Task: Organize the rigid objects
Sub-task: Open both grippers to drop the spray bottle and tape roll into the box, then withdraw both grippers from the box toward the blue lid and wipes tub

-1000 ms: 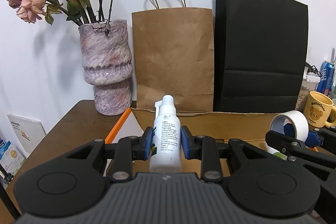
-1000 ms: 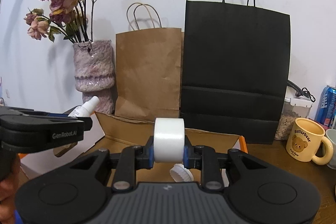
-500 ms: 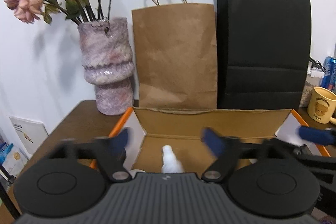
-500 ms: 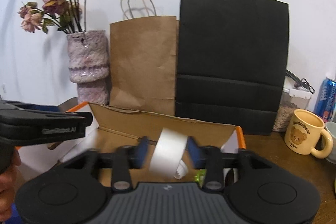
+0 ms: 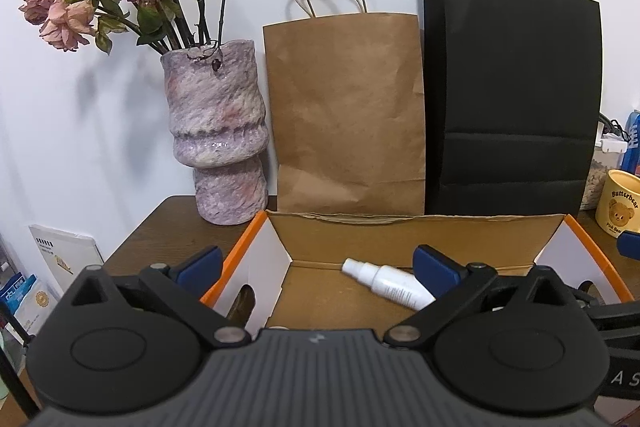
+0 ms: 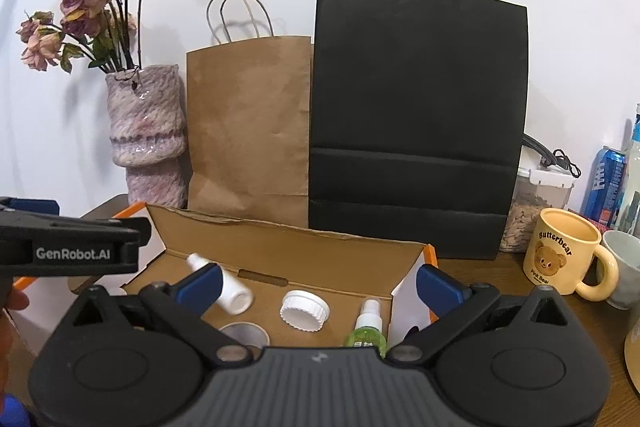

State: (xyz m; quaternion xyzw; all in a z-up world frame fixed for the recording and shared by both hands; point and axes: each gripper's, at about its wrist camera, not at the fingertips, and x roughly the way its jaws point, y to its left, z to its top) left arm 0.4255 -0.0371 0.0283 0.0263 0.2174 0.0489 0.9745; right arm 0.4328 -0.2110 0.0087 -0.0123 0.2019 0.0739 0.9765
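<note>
An open cardboard box (image 5: 400, 231) with orange edges sits in front of me, also in the right wrist view (image 6: 304, 239). A white spray bottle (image 5: 390, 285) lies on its side inside it, seen too in the right wrist view (image 6: 232, 289). A white tape roll (image 6: 244, 335) lies flat in the box, partly hidden by my gripper body. A white ribbed lid (image 6: 305, 309) and a green spray bottle (image 6: 366, 331) lie beside it. My left gripper (image 5: 318, 267) is open and empty above the box. My right gripper (image 6: 318, 283) is open and empty above the box.
A purple vase with dried roses (image 5: 218, 139), a brown paper bag (image 5: 348, 111) and a black paper bag (image 5: 516, 95) stand behind the box. A yellow bear mug (image 6: 564, 255), a blue can (image 6: 604, 183) and a clear food jar (image 6: 528, 215) stand at the right.
Both grippers have opened. The left one let go of the white spray bottle and the right one let go of the tape roll; both things now lie in the box.
</note>
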